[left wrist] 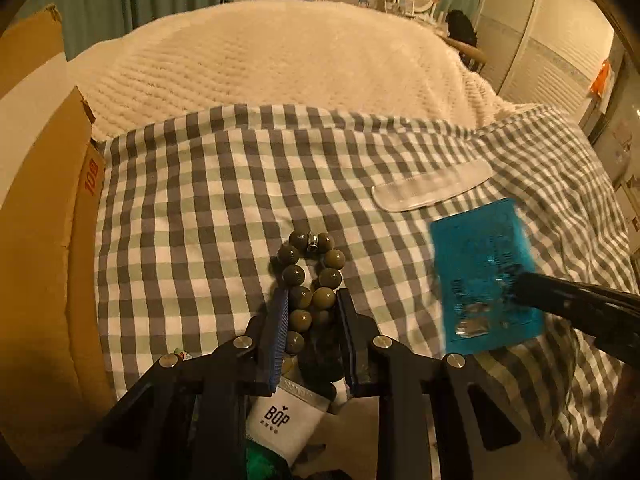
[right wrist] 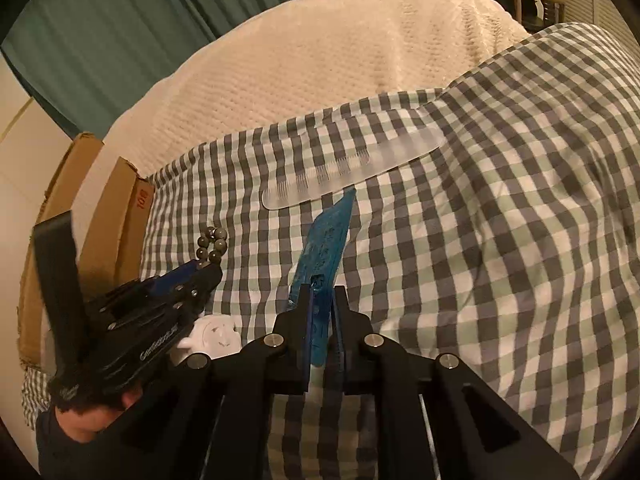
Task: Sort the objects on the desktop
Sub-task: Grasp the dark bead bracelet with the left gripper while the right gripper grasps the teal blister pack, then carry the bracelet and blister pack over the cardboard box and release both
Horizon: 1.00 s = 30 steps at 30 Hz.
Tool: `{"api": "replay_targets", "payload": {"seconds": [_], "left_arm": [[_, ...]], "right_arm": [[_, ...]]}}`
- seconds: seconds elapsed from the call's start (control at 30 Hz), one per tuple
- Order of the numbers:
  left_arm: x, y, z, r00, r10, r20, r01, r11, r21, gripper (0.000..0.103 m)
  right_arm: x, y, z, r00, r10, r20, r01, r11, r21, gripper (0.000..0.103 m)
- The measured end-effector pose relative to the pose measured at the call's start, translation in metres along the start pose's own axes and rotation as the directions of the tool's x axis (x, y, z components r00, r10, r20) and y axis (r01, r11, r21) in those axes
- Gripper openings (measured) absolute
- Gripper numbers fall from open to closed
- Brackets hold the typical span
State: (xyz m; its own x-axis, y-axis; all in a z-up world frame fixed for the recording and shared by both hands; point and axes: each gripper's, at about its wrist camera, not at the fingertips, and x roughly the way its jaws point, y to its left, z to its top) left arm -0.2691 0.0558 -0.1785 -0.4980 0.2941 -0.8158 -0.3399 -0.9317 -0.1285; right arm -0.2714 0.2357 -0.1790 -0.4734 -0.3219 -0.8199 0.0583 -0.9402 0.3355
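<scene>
Beads of an olive-green bracelet (left wrist: 316,276) lie on the gray, green and white checked cloth (left wrist: 192,216) that covers the bed, and the nearer part of the loop sits between the blue-padded fingers (left wrist: 278,332) of the left tool (left wrist: 312,320). The jaws stand close about the beads on both sides, gripping the bracelet. To its right, a blue plastic packet (left wrist: 486,272) is lifted above the cloth; the right tool (right wrist: 320,300) is closed on the packet's near edge, and in the right wrist view the packet appears edge-on, rising from between the narrow jaws. Beyond both items, a clear plastic comb (left wrist: 432,190) lies flat on the checks, apart from the bracelet and just beyond the packet's far corner. Under the left tool, a white pouch printed "BOP" (left wrist: 286,420) is partly hidden. A white round item (right wrist: 214,338) sits beside the left tool in the right wrist view. Farther out, a cream knitted blanket (left wrist: 280,64) covers the rest of the bed, and an open cardboard box (left wrist: 44,208) stands at the cloth's left edge.
</scene>
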Motion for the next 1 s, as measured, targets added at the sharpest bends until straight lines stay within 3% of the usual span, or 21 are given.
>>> {"api": "replay_targets", "payload": {"seconds": [0.2,0.4,0.53,0.6,0.7,0.8,0.9,0.93,1.0], "left_arm": [[-0.014,0.008,-0.002,0.997,-0.048,0.062,0.050,0.998,-0.033,0.023],[-0.007,0.004,-0.002,0.998,-0.057,0.034,0.057,0.998,-0.013,0.023],[0.000,0.009,-0.004,0.998,-0.064,0.016,0.065,0.997,-0.042,0.023],[0.000,0.009,-0.006,0.998,-0.062,0.019,0.063,0.997,-0.041,0.023],[-0.008,0.010,-0.009,0.996,-0.066,0.053,0.068,0.997,-0.036,0.023],[-0.028,0.012,-0.011,0.989,-0.079,0.127,0.081,0.997,-0.018,0.023],[-0.056,0.011,-0.010,0.968,-0.128,0.214,0.134,0.991,-0.014,0.023],[-0.067,0.011,-0.009,0.957,-0.151,0.246,0.160,0.987,-0.016,0.004],[-0.090,0.010,-0.007,0.939,-0.170,0.300,0.182,0.983,-0.014,0.000]], "right_arm": [[0.010,-0.009,-0.001,0.993,0.117,-0.012,-0.116,0.990,0.080,0.009],[0.008,0.008,-0.003,0.974,0.228,0.011,-0.228,0.972,0.064,0.007],[0.017,0.029,-0.004,0.985,0.170,-0.012,-0.170,0.985,0.003,0.008],[0.032,0.034,-0.004,0.982,0.183,-0.051,-0.183,0.983,0.018,0.009],[0.035,0.038,-0.003,0.990,0.136,-0.026,-0.137,0.991,-0.008,0.007],[0.022,0.041,-0.004,0.993,0.120,0.002,-0.120,0.992,-0.040,0.007],[0.001,0.040,-0.006,0.993,0.111,0.041,-0.108,0.992,-0.061,0.007],[-0.009,0.040,-0.007,0.992,0.115,0.054,-0.112,0.992,-0.063,0.007],[-0.032,0.042,-0.007,0.989,0.121,0.090,-0.115,0.991,-0.075,0.007]]}}
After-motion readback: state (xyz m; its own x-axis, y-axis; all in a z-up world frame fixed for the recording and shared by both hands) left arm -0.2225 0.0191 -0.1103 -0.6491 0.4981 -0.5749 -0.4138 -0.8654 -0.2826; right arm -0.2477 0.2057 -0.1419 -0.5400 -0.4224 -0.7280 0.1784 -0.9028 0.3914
